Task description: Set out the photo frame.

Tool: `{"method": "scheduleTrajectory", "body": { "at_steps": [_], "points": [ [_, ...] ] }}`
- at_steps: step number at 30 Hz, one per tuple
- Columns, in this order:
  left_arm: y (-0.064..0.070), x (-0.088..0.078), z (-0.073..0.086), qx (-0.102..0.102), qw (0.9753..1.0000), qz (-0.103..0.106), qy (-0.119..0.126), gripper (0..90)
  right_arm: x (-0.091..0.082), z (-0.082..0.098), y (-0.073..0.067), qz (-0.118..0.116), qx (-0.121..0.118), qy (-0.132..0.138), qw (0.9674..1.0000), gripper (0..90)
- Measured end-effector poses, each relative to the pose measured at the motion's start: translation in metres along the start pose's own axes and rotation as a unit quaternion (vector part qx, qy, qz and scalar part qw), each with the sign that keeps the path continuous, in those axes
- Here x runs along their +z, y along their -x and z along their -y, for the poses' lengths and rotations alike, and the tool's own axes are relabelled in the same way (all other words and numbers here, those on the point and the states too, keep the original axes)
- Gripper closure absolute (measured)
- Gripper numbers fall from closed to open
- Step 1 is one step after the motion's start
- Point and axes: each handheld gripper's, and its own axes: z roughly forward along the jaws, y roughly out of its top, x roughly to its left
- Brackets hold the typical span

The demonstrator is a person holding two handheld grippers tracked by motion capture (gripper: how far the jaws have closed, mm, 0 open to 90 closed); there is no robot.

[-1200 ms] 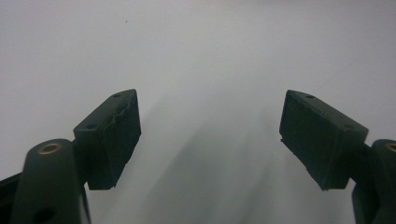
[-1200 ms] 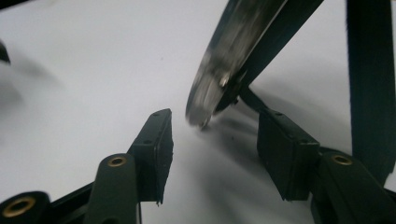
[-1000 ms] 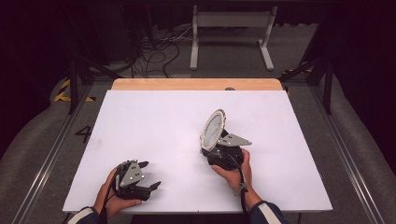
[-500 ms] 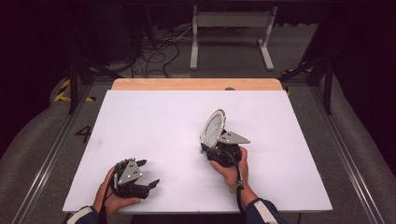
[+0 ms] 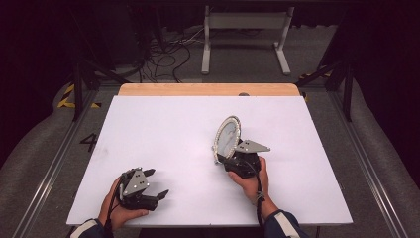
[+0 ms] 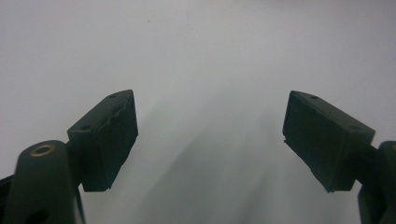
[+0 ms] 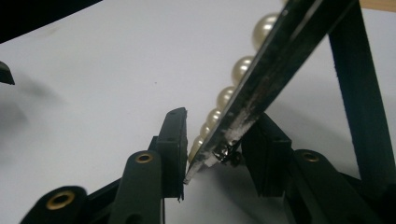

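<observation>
The right gripper, jaws just closing around but not yet pinching the lower edge of the pearl-rimmed mirror standing right of centre on the bench, could tip it if one pad lands first, while the left gripper, jaws wide and empty, waits near left.

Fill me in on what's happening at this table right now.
A person works at a white table with a gripper in each hand. The right gripper has an oval, pearl-rimmed mirror standing on edge between its jaws, which have just been closing on the lower rim; a small gap shows at the left pad, so the grip is not yet firm. The left gripper rests open near the front edge, holding nothing.
</observation>
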Motion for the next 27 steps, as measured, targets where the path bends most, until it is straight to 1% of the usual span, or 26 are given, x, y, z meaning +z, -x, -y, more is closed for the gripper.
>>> {"method": "scheduleTrajectory", "body": {
  "at_steps": [5,10,11,13,16,17,18,20,22,24,26,27],
  "points": [
    [0.000,0.000,0.000,0.000,1.0000,0.000,0.000,18.4,-0.004,0.001,0.003,-0.007,-0.005,-0.005,1.0000,64.2],
    [0.000,0.000,0.000,0.001,1.0000,0.000,0.000,18.3,-0.005,0.001,0.004,-0.010,-0.005,-0.005,0.9999,64.1],
    [0.000,0.000,0.000,0.001,1.0000,-0.001,-0.001,18.3,-0.005,0.002,0.004,-0.009,-0.005,-0.003,0.9999,63.6],
    [0.000,0.001,0.000,0.002,1.0000,0.001,-0.003,18.2,-0.004,0.001,0.004,-0.004,-0.002,-0.001,1.0000,59.6],
    [0.000,0.002,0.000,0.003,1.0000,0.002,-0.005,17.9,-0.002,0.002,0.005,0.000,0.012,0.005,0.9999,54.3],
    [0.000,0.002,0.000,0.003,1.0000,0.003,-0.006,17.8,0.000,0.002,0.006,0.004,0.015,0.007,0.9999,54.3],
    [0.001,0.003,0.000,0.001,1.0000,0.003,-0.008,17.9,0.001,0.002,0.006,0.003,0.023,0.011,0.9997,54.5],
    [0.000,0.004,0.000,0.001,1.0000,0.005,-0.007,17.8,0.004,0.003,0.006,0.006,0.039,0.029,0.9988,55.4],
    [0.000,0.004,0.000,-0.002,1.0000,0.005,-0.006,17.7,0.005,0.004,0.006,-0.004,0.057,0.048,0.9972,56.6],
    [0.000,0.003,0.000,-0.004,1.0000,0.004,-0.006,17.7,0.007,0.004,0.002,0.009,0.056,0.044,0.9974,59.2],
    [0.000,0.004,0.000,-0.004,1.0000,0.002,-0.006,17.7,0.008,0.005,0.003,0.013,0.058,0.044,0.9973,62.3],
    [0.000,0.004,0.000,-0.004,1.0000,0.001,-0.006,17.6,0.008,0.005,0.004,0.008,0.062,0.045,0.9971,62.5]
  ]
}}
